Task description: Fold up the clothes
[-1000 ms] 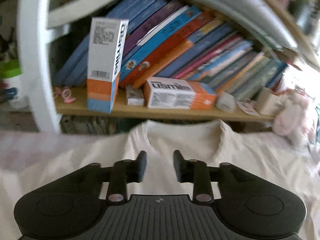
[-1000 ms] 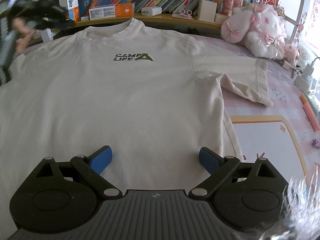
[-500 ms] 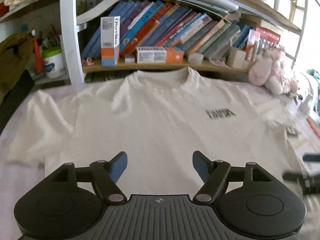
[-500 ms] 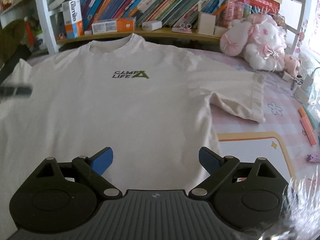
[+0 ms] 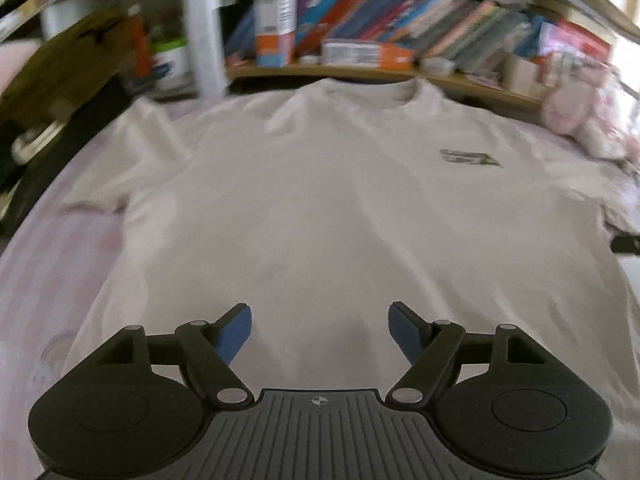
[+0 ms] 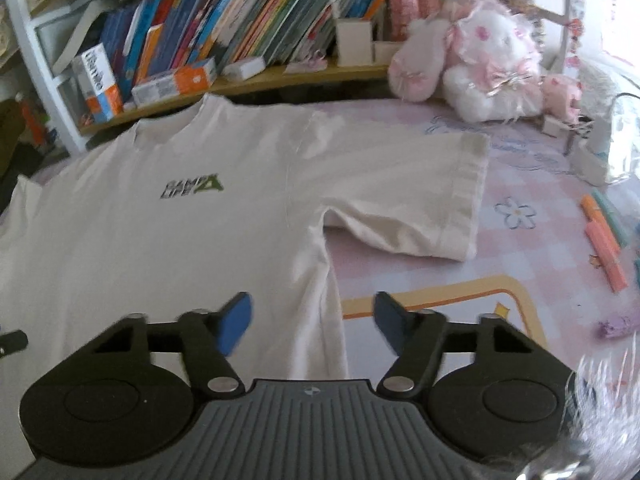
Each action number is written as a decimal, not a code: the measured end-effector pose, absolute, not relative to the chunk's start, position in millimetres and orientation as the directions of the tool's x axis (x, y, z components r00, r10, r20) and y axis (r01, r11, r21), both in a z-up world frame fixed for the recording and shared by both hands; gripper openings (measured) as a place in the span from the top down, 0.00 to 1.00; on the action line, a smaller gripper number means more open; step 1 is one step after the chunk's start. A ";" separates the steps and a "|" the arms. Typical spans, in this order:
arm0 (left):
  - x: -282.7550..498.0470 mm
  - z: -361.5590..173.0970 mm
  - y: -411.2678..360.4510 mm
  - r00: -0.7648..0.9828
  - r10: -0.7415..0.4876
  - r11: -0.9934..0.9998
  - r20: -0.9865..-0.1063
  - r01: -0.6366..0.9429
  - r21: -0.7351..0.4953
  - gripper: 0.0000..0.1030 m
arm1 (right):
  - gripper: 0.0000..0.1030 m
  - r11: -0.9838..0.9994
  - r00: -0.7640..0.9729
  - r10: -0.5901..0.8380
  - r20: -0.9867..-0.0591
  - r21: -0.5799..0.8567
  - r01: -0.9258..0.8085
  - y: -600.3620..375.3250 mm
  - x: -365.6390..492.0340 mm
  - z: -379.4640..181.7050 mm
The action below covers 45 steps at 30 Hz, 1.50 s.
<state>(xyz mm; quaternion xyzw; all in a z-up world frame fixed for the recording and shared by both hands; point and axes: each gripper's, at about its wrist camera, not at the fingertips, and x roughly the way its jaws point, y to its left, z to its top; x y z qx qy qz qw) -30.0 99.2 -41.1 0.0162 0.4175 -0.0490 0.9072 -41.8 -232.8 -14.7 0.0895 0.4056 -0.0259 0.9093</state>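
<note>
Left tool [image 5: 320, 330] hovering with jaws spread wide, blue pads [image 5: 236, 330] gripping nothing. Right tool [image 6: 312, 322] likewise hovering with jaws wide apart, blue pads [image 6: 236, 322] empty, both tools pointing forward.

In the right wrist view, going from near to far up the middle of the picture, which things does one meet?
Right gripper → T-shirt → wooden shelf → books.

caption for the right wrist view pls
Open right gripper over the side seam of a flat cream cotton t-shirt on pink bedding.
</note>
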 end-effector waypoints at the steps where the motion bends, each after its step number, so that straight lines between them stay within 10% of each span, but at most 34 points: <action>1: -32.3 -41.3 102.7 0.641 -0.060 0.997 -0.765 0.074 -0.016 0.25 | 0.46 0.984 0.664 0.038 -0.747 0.144 0.105 -232.0 -40.8 -16.5; 13: -16.6 -4.8 189.4 0.676 0.148 0.966 -0.722 -0.256 -0.041 0.25 | 0.51 0.998 0.646 0.068 -0.760 0.054 -0.043 -213.3 -44.8 -29.6; 45: 137.8 -16.1 309.7 0.733 0.154 0.963 -0.663 -0.261 -0.064 0.29 | 0.51 0.993 0.602 -0.103 -0.792 -0.053 0.101 -139.1 -88.6 -30.6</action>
